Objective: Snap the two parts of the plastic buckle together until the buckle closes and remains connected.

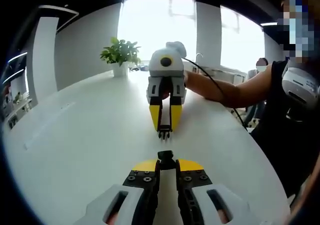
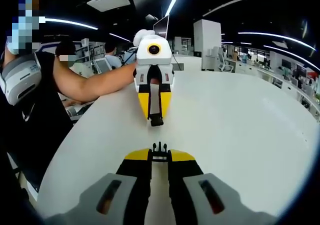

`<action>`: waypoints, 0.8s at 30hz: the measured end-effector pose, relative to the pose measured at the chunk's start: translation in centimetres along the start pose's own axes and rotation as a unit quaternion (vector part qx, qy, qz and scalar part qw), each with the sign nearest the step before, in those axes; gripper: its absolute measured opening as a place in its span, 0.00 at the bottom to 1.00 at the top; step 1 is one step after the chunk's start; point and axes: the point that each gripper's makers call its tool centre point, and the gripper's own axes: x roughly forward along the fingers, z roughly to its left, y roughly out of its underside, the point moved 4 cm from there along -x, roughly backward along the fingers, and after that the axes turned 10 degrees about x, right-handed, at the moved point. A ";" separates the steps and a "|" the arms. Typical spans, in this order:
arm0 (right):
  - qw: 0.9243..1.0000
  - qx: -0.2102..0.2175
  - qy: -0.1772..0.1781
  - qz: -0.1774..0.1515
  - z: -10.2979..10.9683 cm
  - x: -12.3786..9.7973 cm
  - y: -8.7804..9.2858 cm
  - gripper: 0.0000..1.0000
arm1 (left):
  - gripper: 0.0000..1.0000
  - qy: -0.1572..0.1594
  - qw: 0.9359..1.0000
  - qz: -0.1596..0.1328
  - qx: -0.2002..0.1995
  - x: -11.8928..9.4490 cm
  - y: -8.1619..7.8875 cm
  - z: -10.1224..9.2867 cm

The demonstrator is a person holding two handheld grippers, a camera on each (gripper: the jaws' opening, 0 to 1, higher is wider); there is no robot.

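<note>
Left gripper view: left gripper (image 1: 166, 161) pinches the socket half (image 1: 165, 156); right gripper (image 1: 164, 130) clamps the pronged half (image 1: 164, 133), apart over the white table (image 1: 85, 135).

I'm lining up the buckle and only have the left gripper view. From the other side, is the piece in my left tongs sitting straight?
Observer: In the right gripper view, the socket piece sticks out of the tip of the left tongs, roughly in line with them.
Operator: And the other half?
Observer: The pronged piece is clamped in the right tongs, prongs aimed at the socket piece, with bare table showing between the two.
Operator: Anything behind my left hand?
Observer: What looks like a monitor stands at the table's far end.
</note>
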 end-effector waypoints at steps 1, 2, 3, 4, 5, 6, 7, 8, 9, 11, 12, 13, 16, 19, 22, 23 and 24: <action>1.000 0.000 0.000 0.000 0.0 0.0 0.0 0.10 | 0.10 0.000 1.000 0.000 0.001 0.0 0.0 0.0; 1.000 0.000 0.000 0.000 0.0 0.0 0.0 0.10 | 0.10 -0.001 1.000 0.000 0.001 0.1 0.0 0.0; 1.000 0.000 0.000 0.000 0.0 0.0 0.0 0.10 | 0.10 -0.001 1.000 0.001 0.002 0.1 0.0 0.0; 1.000 0.000 0.000 0.000 0.0 0.0 0.0 0.11 | 0.10 0.000 1.000 0.000 0.002 0.1 0.1 0.0; 1.000 0.000 0.000 0.000 0.0 0.0 0.0 0.11 | 0.10 0.001 1.000 0.000 0.001 0.1 0.1 0.0; 1.000 0.000 0.000 0.000 0.0 0.0 0.0 0.11 | 0.10 0.001 1.000 0.001 0.000 0.2 0.2 0.1; 1.000 -0.001 0.000 0.000 0.0 0.0 0.0 0.11 | 0.10 0.001 1.000 0.002 0.000 0.2 0.3 0.1; 1.000 0.000 0.000 0.000 0.1 0.0 0.0 0.11 | 0.10 0.001 1.000 0.002 0.000 0.2 0.3 0.1; 1.000 -0.001 0.000 0.000 0.1 0.0 0.0 0.11 | 0.10 0.002 1.000 0.002 0.000 0.2 0.3 0.1; 1.000 -0.001 -0.001 0.000 0.1 0.0 0.0 0.11 | 0.10 0.002 1.000 0.001 0.000 0.2 0.3 0.1; 1.000 -0.001 -0.001 0.000 0.2 0.0 -0.1 0.11 | 0.10 0.002 1.000 -0.001 0.001 0.2 0.3 0.1; 1.000 -0.002 -0.001 0.000 0.1 0.0 -0.1 0.11 | 0.10 0.002 1.000 -0.003 0.001 0.2 0.2 0.1; 1.000 -0.003 -0.001 0.000 0.1 0.0 0.0 0.11 | 0.10 0.004 1.000 -0.003 -0.001 0.3 0.3 0.2; 1.000 -0.003 -0.002 0.000 0.0 0.0 0.0 0.11 | 0.10 0.005 1.000 -0.003 0.002 0.4 0.3 0.2; 1.000 -0.003 -0.002 0.002 -0.1 0.1 0.1 0.10 | 0.10 0.005 1.000 -0.002 0.004 0.5 0.4 0.2; 1.000 -0.002 -0.003 0.002 -0.1 0.1 0.2 0.10 | 0.10 0.005 1.000 -0.002 0.004 0.5 0.4 0.2; 1.000 -0.002 -0.003 0.003 -0.1 0.1 0.2 0.10 | 0.10 0.004 1.000 -0.001 0.004 0.5 0.4 0.2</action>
